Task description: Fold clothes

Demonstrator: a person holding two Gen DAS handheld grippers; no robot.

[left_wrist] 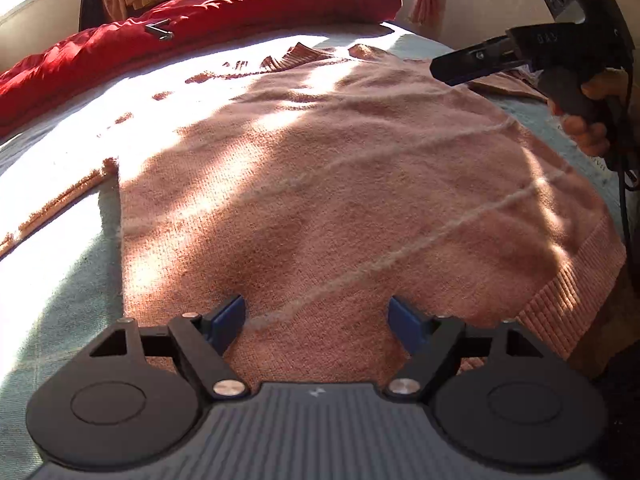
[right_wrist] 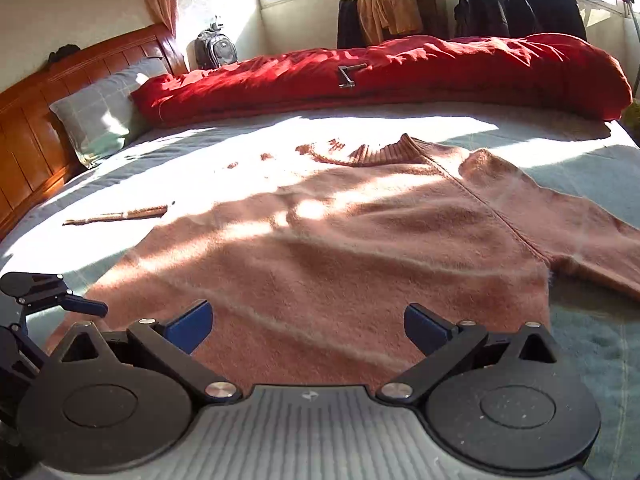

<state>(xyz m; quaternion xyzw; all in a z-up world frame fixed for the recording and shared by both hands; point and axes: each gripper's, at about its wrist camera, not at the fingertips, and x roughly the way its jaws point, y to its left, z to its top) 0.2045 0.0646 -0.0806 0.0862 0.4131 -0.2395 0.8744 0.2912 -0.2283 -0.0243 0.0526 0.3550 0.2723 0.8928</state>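
Now we see the sweater [right_wrist: 344, 248] spread flat on the bed [right_wrist: 592, 160], front or back up we cannot tell. Its long axis runs from the ribbed hem near us to the ribbed collar [right_wrist: 384, 152] at the far end, so it points away toward the red duvet [right_wrist: 400, 76] along the far edge of the bed. One sleeve [right_wrist: 580, 232] stretches out to the right in the right wrist view; the other side is washed out by sunlight, with only a cuff edge [right_wrist: 120, 216] showing.

Our left claw [left_wrist: 318, 320] hovers over the lower body of the sweater, its blue pads apart and holding nothing. Our right claw [right_wrist: 308, 326] is likewise spread wide over the hem area, empty. In the left wrist view the right claw appears at upper right, above the sleeve side, with a hand [left_wrist: 588, 128] on its grip.

A grey pillow [right_wrist: 104, 108] leans against the wooden headboard [right_wrist: 48, 100].
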